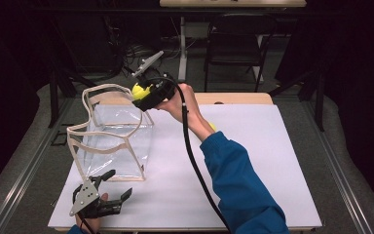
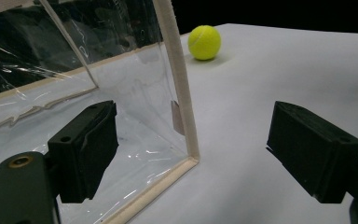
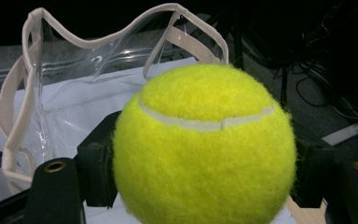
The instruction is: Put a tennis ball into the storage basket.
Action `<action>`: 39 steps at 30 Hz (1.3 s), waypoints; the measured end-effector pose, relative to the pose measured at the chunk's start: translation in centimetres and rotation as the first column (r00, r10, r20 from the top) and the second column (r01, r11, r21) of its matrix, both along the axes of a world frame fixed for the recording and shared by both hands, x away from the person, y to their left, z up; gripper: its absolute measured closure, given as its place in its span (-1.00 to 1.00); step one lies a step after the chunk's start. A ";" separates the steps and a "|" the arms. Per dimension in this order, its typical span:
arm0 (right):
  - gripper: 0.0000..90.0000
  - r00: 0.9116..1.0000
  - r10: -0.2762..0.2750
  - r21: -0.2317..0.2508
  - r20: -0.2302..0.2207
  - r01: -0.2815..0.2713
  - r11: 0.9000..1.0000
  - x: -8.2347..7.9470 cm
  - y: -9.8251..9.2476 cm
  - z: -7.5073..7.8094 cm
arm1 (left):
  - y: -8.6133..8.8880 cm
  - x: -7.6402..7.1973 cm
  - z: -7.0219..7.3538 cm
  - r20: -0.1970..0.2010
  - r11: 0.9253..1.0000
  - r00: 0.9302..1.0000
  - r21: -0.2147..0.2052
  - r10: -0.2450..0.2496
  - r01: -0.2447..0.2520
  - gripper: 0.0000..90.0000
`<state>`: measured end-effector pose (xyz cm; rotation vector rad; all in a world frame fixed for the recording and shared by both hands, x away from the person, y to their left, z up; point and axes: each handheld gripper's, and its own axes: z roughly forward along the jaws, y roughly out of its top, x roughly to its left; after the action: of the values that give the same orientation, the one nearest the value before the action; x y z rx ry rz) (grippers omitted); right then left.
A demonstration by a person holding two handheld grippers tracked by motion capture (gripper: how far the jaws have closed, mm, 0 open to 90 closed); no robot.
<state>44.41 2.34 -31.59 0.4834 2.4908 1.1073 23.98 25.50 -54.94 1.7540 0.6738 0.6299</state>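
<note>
1. I see my right gripper raised over the far edge of the white table, at the far right rim of the clear plastic bag with cream fabric trim; its jaws pinch a fuzzy yellow-green tennis ball from both sides.
2. My left gripper rests low at the near left of the table, just in front of the bag's near right corner; its jaws are spread wide with nothing between the pads, one beside the bag's clear wall.
3. A second yellow tennis ball lies on the table, right of the bag.
</note>
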 end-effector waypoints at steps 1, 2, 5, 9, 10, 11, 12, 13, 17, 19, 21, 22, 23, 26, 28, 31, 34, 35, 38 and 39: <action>-0.41 1.000 0.002 -0.003 0.007 -0.002 1.000 0.0 0.2 0.0 | 0.0 0.0 0.0 -0.001 1.000 1.000 -0.003 0.000 0.000 -0.65; -0.41 1.000 0.006 0.004 0.003 -0.006 1.000 -0.1 0.3 0.1 | 0.0 0.0 0.0 0.000 1.000 1.000 -0.003 0.000 0.000 -0.65; -0.41 1.000 0.014 -0.002 0.002 -0.014 1.000 -0.1 0.9 0.1 | 0.0 0.1 0.0 -0.003 1.000 1.000 0.001 -0.001 0.001 -0.65; -0.41 1.000 0.022 0.015 -0.006 -0.022 1.000 -0.1 1.5 0.0 | 0.0 0.0 0.0 -0.003 1.000 1.000 -0.004 -0.002 0.002 -0.65; -0.41 1.000 0.025 0.010 -0.008 -0.024 1.000 -0.2 1.7 -0.1 | 0.1 0.0 0.0 -0.002 1.000 1.000 -0.005 -0.003 0.003 -0.65; -0.41 1.000 0.026 0.009 -0.008 -0.026 1.000 -0.2 1.9 -0.2 | 0.1 0.0 0.0 -0.002 1.000 1.000 -0.003 -0.005 0.005 -0.65; -0.41 1.000 0.029 0.005 -0.007 -0.029 1.000 -0.2 2.1 -0.2 | 0.0 0.0 0.0 -0.004 1.000 1.000 -0.002 -0.006 0.006 -0.65; -0.41 0.999 0.032 0.001 -0.007 -0.032 0.999 -0.3 2.3 -0.3 | 0.0 0.0 0.0 -0.004 1.000 1.000 -0.001 -0.007 0.007 -0.65; -0.41 0.999 0.042 0.000 -0.008 -0.042 0.999 -0.4 2.8 -0.4 | 0.1 0.0 0.0 -0.004 1.000 1.000 -0.004 -0.004 0.004 -0.65; -0.41 0.999 0.047 0.000 -0.010 -0.047 0.999 -0.4 3.0 -0.5 | 0.0 0.0 0.0 -0.004 1.000 1.000 -0.002 -0.007 0.007 -0.65; -0.41 0.999 0.048 -0.001 -0.016 -0.048 0.999 -0.4 3.2 -0.6 | 0.0 0.0 0.0 -0.003 1.000 1.000 -0.001 -0.007 0.007 -0.65; -0.41 0.998 0.054 -0.005 -0.015 -0.054 0.999 -0.4 3.3 -0.7 | 0.1 0.0 0.0 -0.003 1.000 1.000 -0.001 -0.007 0.007 -0.65; -0.41 0.998 0.053 -0.009 -0.017 -0.053 0.999 -0.5 3.5 -0.8 | 0.1 0.0 0.0 -0.004 1.000 1.000 -0.004 -0.005 0.005 -0.65; -0.41 0.998 0.065 -0.021 -0.015 -0.066 0.998 -0.6 4.0 -0.9 | 0.0 0.0 0.0 -0.002 1.000 1.000 -0.005 -0.005 0.005 -0.65; -0.41 0.997 0.070 -0.034 -0.017 -0.070 0.997 -0.7 4.4 -1.1 | 0.1 -0.1 0.0 -0.001 1.000 1.000 -0.004 -0.006 0.006 -0.65; -0.41 0.997 0.074 -0.040 -0.019 -0.075 0.996 -1.0 4.9 -1.3 | 0.1 -0.1 0.0 -0.003 1.000 1.000 -0.007 -0.004 0.004 -0.65; -0.42 0.996 0.081 -0.051 -0.024 -0.082 0.995 -1.2 5.4 -1.5 | 0.1 -0.1 0.0 -0.001 1.000 1.000 -0.006 -0.004 0.004 -0.65; -0.41 0.996 0.083 -0.057 -0.027 -0.084 0.995 -1.2 5.5 -1.5 | 0.1 -0.1 0.0 -0.002 1.000 1.000 -0.007 -0.003 0.003 -0.65; -0.42 0.995 0.089 -0.062 -0.035 -0.091 0.994 -1.2 5.8 -1.8 | 0.1 -0.1 0.0 -0.002 1.000 1.000 -0.007 -0.004 0.004 -0.65; -0.42 0.995 0.091 -0.063 -0.038 -0.093 0.994 -1.1 5.9 -2.0 | 0.1 -0.1 0.0 -0.003 1.000 1.000 -0.008 -0.004 0.004 -0.65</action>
<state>43.28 8.21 -33.56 0.3763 2.5935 1.0566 23.91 25.58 -54.93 1.7484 0.6743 0.6209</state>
